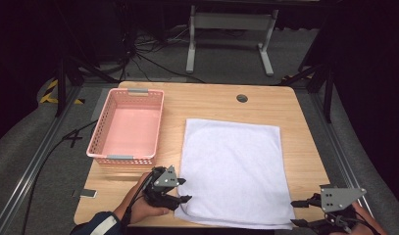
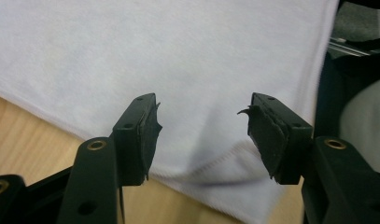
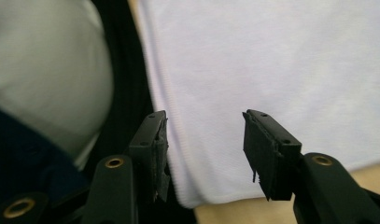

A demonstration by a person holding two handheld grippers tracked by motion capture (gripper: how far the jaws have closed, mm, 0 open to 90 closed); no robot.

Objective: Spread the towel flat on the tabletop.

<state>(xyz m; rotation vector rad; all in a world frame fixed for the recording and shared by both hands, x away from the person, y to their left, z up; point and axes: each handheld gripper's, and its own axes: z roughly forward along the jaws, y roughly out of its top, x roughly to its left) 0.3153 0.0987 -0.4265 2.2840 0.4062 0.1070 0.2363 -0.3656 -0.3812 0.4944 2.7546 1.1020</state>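
Wooden counter (image 1: 305, 105): white towel (image 1: 234, 169) flat at centre, long axis running away from person. Left gripper (image 1: 183, 195) at near-left corner, right gripper (image 1: 299, 212) at near-right corner; both part open, empty.

Grey carpet (image 1: 226, 58), dark surroundings

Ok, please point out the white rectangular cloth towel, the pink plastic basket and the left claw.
White rectangular cloth towel (image 1: 234, 169): high view, its flat middle.
Pink plastic basket (image 1: 99, 135): high view, left perforated wall.
Left claw (image 1: 183, 190): high view, midway between its fingertips.
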